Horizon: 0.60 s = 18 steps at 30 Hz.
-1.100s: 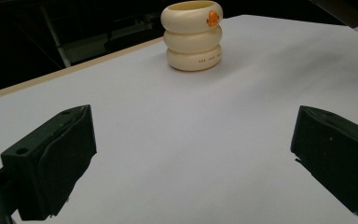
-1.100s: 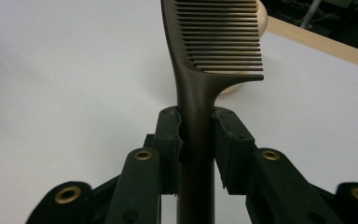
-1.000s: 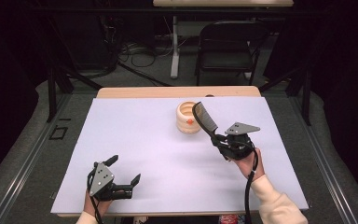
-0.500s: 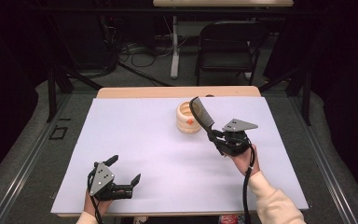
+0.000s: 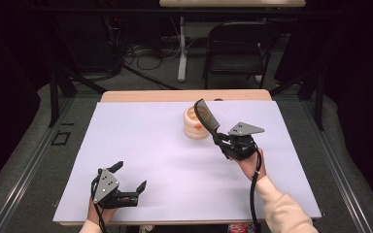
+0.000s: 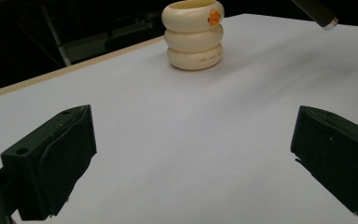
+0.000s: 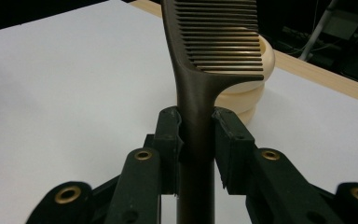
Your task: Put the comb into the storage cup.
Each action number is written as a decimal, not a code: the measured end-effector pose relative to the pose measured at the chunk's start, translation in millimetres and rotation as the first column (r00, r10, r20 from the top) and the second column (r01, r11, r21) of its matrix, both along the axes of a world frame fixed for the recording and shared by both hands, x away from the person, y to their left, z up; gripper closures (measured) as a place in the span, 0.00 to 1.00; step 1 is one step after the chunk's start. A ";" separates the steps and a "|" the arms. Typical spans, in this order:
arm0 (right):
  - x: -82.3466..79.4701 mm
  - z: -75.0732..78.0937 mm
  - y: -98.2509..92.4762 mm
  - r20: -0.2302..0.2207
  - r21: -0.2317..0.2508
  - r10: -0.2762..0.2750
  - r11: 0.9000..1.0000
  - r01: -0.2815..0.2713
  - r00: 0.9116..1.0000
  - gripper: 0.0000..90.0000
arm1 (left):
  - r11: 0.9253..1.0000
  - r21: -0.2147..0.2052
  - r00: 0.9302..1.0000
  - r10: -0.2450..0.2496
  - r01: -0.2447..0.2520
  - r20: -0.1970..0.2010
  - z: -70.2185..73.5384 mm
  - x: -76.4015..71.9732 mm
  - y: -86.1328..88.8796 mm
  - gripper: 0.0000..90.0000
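Right gripper view: right gripper (image 7: 196, 140), jaws clamped on the handle of a dark brown comb (image 7: 214, 42), teeth raised toward a cream ribbed holder (image 7: 251, 86). High view: comb (image 5: 207, 115) held tilted, its head at the rim of the holder (image 5: 194, 127), far centre of the white-covered bench (image 5: 141, 141). Step judged: carrying the comb to the holder. Next move likely calls for upending the comb over the opening and lowering it in. Left gripper (image 5: 126, 182), jaws wide apart, holding nothing, rests at the near-left edge.
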State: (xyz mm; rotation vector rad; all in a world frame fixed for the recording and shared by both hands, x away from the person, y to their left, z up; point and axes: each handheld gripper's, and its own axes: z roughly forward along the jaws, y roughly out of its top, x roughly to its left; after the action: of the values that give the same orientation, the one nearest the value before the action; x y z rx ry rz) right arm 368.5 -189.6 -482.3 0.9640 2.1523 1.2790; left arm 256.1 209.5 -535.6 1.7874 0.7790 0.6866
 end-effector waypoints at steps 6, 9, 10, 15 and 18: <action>2.7 -0.5 2.0 0.011 0.005 0.001 1.000 -0.001 1.000 0.80 | 1.000 0.002 1.000 -0.001 0.001 0.000 0.0 0.0 0.3 0.00; 4.0 -0.5 2.8 0.022 0.007 0.002 1.000 -0.002 1.000 0.80 | 1.000 0.001 1.000 -0.001 0.001 0.000 0.1 -0.1 0.3 0.00; 5.2 0.1 3.1 0.025 0.010 0.002 1.000 -0.003 1.000 0.80 | 1.000 0.001 1.000 -0.001 0.001 0.000 0.1 0.0 0.3 0.00; 6.9 0.6 4.2 0.044 0.019 0.004 1.000 -0.005 0.999 0.80 | 1.000 0.000 1.000 -0.001 0.001 0.000 0.0 0.0 0.0 0.00; 7.4 0.7 4.9 0.044 0.020 0.003 1.000 -0.003 0.999 0.80 | 1.000 0.000 1.000 -0.002 0.002 -0.001 0.0 0.1 0.0 0.00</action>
State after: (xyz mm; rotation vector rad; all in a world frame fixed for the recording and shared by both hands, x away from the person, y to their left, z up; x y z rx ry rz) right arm 375.9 -184.6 -481.6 0.9322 2.1123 1.3130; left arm 256.1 209.5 -535.6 1.7887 0.7784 0.6846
